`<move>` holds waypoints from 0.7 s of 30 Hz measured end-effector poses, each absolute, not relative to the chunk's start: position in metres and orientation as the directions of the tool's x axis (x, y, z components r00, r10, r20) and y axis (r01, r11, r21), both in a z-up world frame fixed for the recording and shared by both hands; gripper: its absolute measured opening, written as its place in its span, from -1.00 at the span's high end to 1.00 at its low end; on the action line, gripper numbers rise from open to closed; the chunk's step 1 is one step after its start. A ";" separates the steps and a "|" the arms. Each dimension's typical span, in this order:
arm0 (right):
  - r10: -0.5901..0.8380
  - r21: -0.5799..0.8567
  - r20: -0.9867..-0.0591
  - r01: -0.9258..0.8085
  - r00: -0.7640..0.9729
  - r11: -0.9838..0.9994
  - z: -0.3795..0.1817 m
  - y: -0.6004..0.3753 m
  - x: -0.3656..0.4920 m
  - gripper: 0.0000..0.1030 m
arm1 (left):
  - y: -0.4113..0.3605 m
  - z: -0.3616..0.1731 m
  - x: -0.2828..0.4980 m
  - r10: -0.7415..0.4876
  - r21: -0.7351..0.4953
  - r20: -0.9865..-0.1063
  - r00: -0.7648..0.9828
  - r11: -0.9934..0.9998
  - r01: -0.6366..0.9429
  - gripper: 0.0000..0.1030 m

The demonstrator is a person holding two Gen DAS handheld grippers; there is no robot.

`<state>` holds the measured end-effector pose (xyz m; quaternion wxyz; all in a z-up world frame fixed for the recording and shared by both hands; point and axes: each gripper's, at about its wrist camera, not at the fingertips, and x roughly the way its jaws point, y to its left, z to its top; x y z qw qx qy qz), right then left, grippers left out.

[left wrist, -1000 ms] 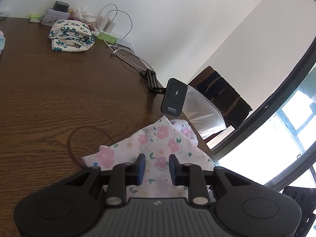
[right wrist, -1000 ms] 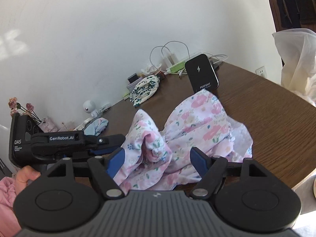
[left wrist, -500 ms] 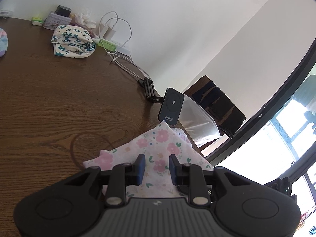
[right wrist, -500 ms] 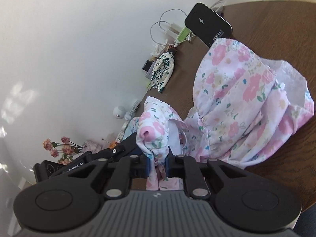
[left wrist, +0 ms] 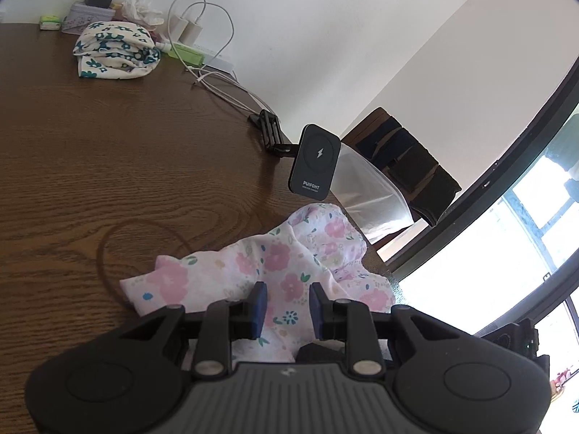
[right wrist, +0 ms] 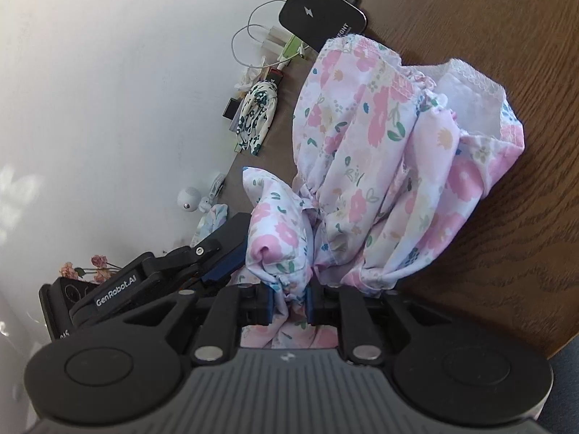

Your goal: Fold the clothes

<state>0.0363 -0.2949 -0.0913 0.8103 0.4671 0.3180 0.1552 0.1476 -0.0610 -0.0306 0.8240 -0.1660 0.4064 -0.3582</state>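
Table (left wrist: 108, 166): dark brown wood, pronounced grain, low sheen. Floral garment (right wrist: 365, 152): thin, soft woven cloth, matt, lace-like trim at 1 o'clock. Folded cloth (left wrist: 115, 50) at 11 o'clock: matt printed fabric. Charger pad (left wrist: 315, 161): smooth black plastic, satin finish. Left gripper (left wrist: 286, 307) body: matt black ribbed plastic, metal pins; blue pads (left wrist: 260, 305) look rubbery.

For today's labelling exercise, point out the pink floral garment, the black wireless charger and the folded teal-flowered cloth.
pink floral garment (right wrist: 362, 144), right wrist view, bunched middle.
black wireless charger (left wrist: 315, 161), left wrist view, front face.
folded teal-flowered cloth (left wrist: 114, 49), left wrist view, top fold.
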 end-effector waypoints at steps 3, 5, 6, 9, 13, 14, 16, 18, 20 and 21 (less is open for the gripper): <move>0.481 0.772 -0.381 -0.014 0.790 0.636 -0.068 -0.303 0.020 0.13 | -0.061 -0.029 0.148 -0.726 -0.561 -0.552 0.410 0.687 0.462 0.56; 0.427 0.698 -0.374 -0.053 0.824 0.714 -0.051 -0.308 0.010 0.12 | -0.060 -0.022 0.147 -0.734 -0.560 -0.540 0.412 0.679 0.476 0.54; 0.408 0.655 -0.363 -0.082 0.838 0.751 -0.043 -0.309 0.008 0.11 | -0.059 -0.016 0.147 -0.746 -0.560 -0.522 0.414 0.666 0.493 0.50; 0.377 0.516 -0.363 -0.153 0.852 0.843 -0.024 -0.299 0.011 0.11 | -0.068 0.005 0.149 -0.747 -0.515 -0.507 0.431 0.663 0.543 0.39; 0.384 0.405 -0.394 -0.217 0.835 0.888 -0.022 -0.282 0.029 0.50 | -0.091 0.010 0.159 -0.703 -0.427 -0.567 0.430 0.697 0.576 0.58; 0.376 0.364 -0.402 -0.232 0.835 0.902 -0.023 -0.276 0.033 0.55 | -0.096 0.006 0.163 -0.692 -0.417 -0.586 0.421 0.703 0.575 0.79; 0.362 0.276 -0.416 -0.264 0.834 0.924 -0.026 -0.267 0.034 0.59 | -0.101 -0.004 0.169 -0.689 -0.421 -0.601 0.404 0.703 0.573 0.83; 0.340 0.203 -0.451 -0.276 0.825 0.939 -0.034 -0.261 0.034 0.60 | -0.103 -0.014 0.174 -0.689 -0.428 -0.611 0.390 0.702 0.569 0.83; 0.328 0.177 -0.487 -0.276 0.809 0.945 -0.043 -0.261 0.036 0.60 | -0.104 -0.023 0.179 -0.678 -0.431 -0.629 0.380 0.711 0.555 0.83; 0.326 0.176 -0.501 -0.274 0.802 0.945 -0.047 -0.262 0.036 0.60 | -0.104 -0.027 0.180 -0.674 -0.434 -0.635 0.376 0.715 0.548 0.83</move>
